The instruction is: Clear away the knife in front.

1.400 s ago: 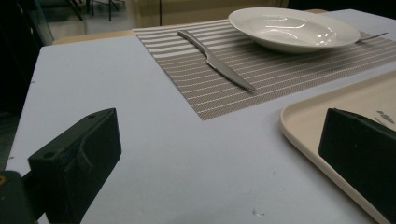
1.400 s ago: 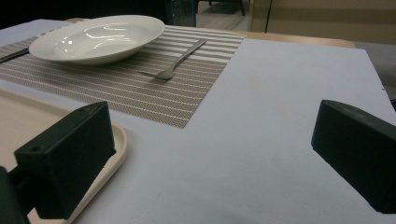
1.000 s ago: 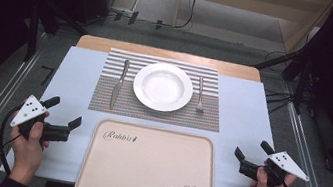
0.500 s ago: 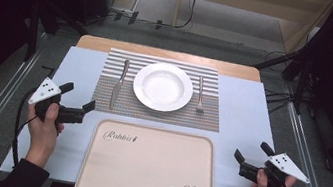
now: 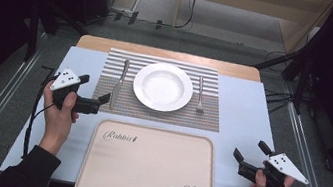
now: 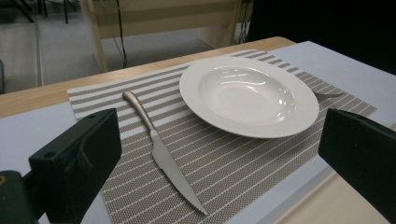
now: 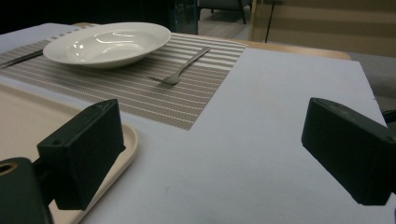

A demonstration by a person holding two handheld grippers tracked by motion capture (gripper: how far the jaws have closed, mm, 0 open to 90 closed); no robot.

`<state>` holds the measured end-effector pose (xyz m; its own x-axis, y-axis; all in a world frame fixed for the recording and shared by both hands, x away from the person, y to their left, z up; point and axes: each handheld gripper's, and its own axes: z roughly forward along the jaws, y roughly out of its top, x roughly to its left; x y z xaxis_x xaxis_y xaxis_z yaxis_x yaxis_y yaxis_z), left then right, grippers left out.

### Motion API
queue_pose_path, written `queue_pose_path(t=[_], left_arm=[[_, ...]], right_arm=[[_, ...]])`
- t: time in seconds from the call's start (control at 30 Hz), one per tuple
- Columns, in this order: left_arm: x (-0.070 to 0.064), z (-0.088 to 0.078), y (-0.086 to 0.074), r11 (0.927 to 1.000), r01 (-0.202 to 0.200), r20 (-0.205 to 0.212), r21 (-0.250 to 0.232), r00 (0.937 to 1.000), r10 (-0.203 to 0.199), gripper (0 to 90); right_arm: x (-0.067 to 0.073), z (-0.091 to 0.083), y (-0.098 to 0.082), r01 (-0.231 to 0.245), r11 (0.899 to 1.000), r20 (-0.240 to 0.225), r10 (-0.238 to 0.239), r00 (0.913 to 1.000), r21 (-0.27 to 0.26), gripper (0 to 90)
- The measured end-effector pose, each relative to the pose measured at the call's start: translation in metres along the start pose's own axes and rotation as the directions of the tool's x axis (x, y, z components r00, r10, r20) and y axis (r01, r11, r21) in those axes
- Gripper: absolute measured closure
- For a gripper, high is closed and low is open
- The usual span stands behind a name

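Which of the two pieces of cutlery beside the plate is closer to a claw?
The knife, left of the plate: the left claw hovers at its tip. The fork lies far from both claws.

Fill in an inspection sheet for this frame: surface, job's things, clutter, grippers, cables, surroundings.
Surface: table with a pale blue cover; striped placemat at the far middle, beige tray at the near edge.
Job's things: knife lies on the placemat left of the white plate, blade toward the person; fork lies to the right of the plate. Plate and tray are empty.
Clutter: nothing seen.
Grippers: left gripper open, fingers near the knife tip, holding nothing; right gripper open, right of the tray, holding nothing.
Cables: one trails from the left gripper along the forearm; others lie on the floor beyond the table.
Surroundings: dark stands at both sides, wooden furniture behind.
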<state>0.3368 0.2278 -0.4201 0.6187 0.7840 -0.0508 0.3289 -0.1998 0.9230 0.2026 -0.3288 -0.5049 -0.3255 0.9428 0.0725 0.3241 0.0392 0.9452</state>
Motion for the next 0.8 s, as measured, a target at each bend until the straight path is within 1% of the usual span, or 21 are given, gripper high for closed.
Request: queue_pose_path(t=[0.03,0.13,0.17,0.27,0.3,0.37,0.4,0.43,0.57,0.63,0.67,0.73,0.8], left_arm=[[0.0,0.0,0.0,1.0,0.0,0.0,0.0,1.0,0.0,0.0],[0.0,0.007,0.006,1.0,-0.001,0.005,0.002,1.0,0.001,0.0],[0.0,0.008,0.009,1.0,-0.005,0.006,0.006,1.0,0.005,0.0],[0.0,0.014,0.014,1.0,-0.005,0.014,0.008,0.9999,0.005,0.0],[0.0,0.016,0.017,0.9999,-0.005,0.019,0.012,0.9998,0.005,0.0],[0.0,0.02,0.02,0.9999,0.0,0.024,0.01,0.9997,0.0,0.0],[0.0,0.022,0.021,0.9999,0.0,0.023,0.015,0.9997,0.0,0.0],[-0.001,0.024,0.022,0.9997,-0.002,0.025,0.023,0.9997,0.001,0.0],[-0.002,0.032,0.027,0.999,-0.005,0.04,0.044,0.9992,0.003,0.0],[-0.002,0.036,0.03,0.9988,-0.004,0.045,0.05,0.999,0.002,0.0],[-0.001,0.039,0.032,0.9987,-0.002,0.046,0.051,0.9989,0.0,0.0],[-0.001,0.043,0.034,0.9985,0.001,0.05,0.055,0.9987,-0.004,0.0],[0.0,0.052,0.039,0.9972,-0.001,0.055,0.074,0.9985,-0.004,0.0]], right_arm=[[0.0,0.0,0.0,0.0,1.0,0.0,0.0,1.0,0.0,4.5],[0.0,-0.001,0.0,0.001,1.0,0.006,-0.001,1.0,-0.001,4.4],[0.001,-0.001,0.0,-0.001,1.0,0.009,0.001,1.0,-0.002,1.7],[0.0,-0.001,0.001,-0.006,1.0,0.007,0.006,1.0,-0.009,1.6],[0.001,0.0,0.001,-0.011,1.0,0.022,0.011,0.9997,-0.011,1.6],[0.0,0.0,0.001,-0.012,1.0,0.019,0.012,0.9998,-0.011,1.4],[0.001,0.001,0.001,-0.017,1.0,0.018,0.017,0.9997,-0.01,0.0],[0.001,0.001,0.001,-0.018,1.0,0.026,0.018,0.9995,-0.007,0.0],[0.003,0.003,0.002,-0.006,1.0,0.022,0.006,0.9997,0.0,0.0],[0.003,0.004,0.001,-0.001,1.0,0.005,0.001,1.0,0.001,0.0],[0.003,0.004,0.001,0.001,1.0,0.005,-0.001,1.0,0.003,0.0],[0.002,0.003,0.001,-0.004,1.0,0.0,0.004,1.0,0.003,0.0],[0.002,0.004,0.0,-0.009,1.0,-0.004,0.009,1.0,0.0,0.0]])
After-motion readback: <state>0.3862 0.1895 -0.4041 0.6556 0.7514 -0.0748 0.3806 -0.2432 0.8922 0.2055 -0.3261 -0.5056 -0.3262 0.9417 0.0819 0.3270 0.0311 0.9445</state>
